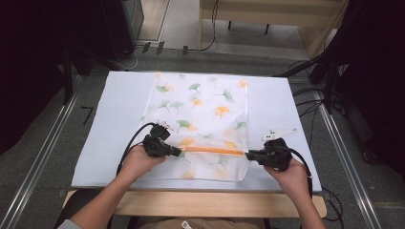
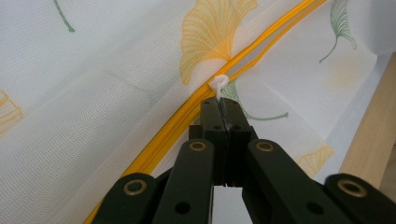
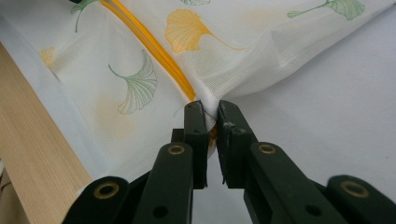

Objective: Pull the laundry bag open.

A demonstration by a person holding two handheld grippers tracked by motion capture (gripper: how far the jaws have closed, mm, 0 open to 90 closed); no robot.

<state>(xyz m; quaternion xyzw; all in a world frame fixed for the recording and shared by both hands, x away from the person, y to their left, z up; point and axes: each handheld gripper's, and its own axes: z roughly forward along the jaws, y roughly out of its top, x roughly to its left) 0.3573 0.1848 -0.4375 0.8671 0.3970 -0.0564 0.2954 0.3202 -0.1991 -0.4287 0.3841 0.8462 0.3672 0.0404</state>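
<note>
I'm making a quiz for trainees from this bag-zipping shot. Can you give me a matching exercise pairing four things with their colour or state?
Things:
1. zipper
2. zipper pull
3. left gripper
4. right gripper

Descriptions:
A. shut on the mesh bag's edge at the zipper's end
B. orange, running across the bag
C. small and white
D. shut on the pull tab

Pairs: 1-B, 2-C, 3-D, 4-A
</note>
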